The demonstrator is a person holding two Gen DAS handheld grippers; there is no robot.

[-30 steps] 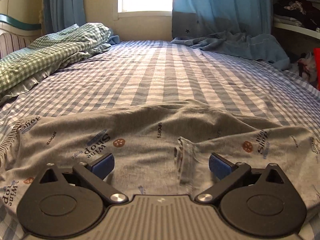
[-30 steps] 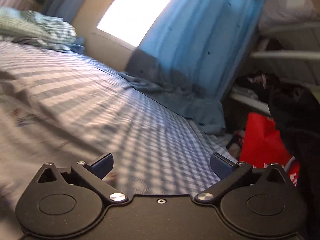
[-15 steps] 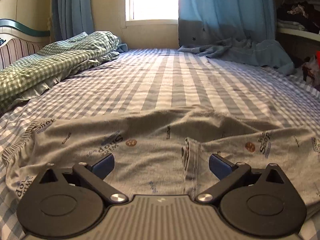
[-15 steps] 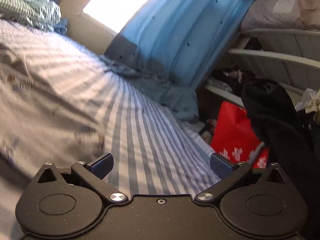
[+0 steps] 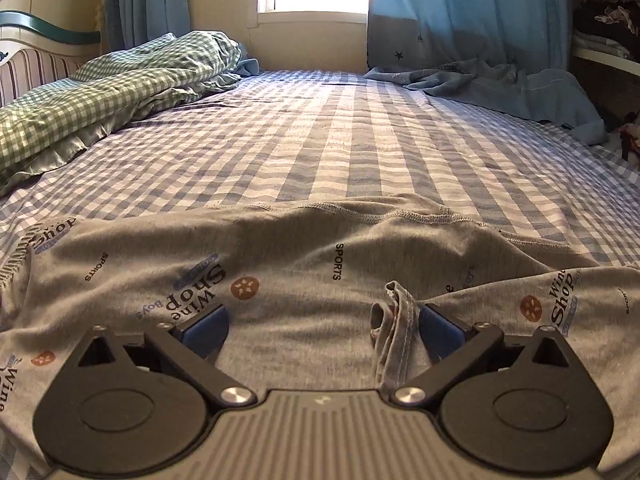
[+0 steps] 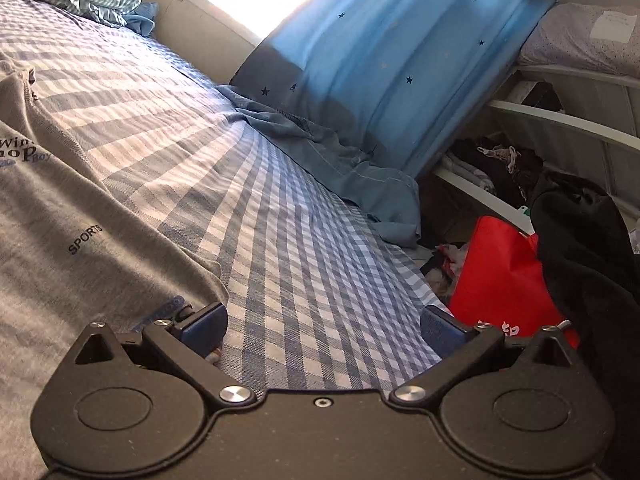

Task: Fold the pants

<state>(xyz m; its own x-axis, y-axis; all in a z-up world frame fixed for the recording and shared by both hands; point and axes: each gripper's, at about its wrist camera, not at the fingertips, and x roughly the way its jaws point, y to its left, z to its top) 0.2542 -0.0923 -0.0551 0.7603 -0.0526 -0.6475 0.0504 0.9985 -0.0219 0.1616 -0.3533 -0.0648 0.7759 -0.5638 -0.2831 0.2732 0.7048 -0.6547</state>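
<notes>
Grey printed pants (image 5: 304, 264) lie spread across the near part of the blue checked bed. My left gripper (image 5: 322, 326) is open and low over them, its jaws wide apart. A raised fold of the cloth (image 5: 394, 320) stands just inside the right finger (image 5: 440, 330). My right gripper (image 6: 322, 324) is open and empty over the bare sheet near the bed's right edge. The pants' end (image 6: 80, 232) lies to its left, by the left finger (image 6: 204, 324).
A green checked quilt (image 5: 100, 104) is bunched at the far left. A blue cloth (image 5: 500, 84) lies at the far right under the curtain (image 6: 400, 72). Beside the bed stand a red bag (image 6: 500, 272), dark clothes (image 6: 588, 264) and white shelves (image 6: 560, 120).
The left gripper has moved slightly forward over the pants. The right gripper has swung left and lower, bringing the pants' end into its view. Both stay open.
</notes>
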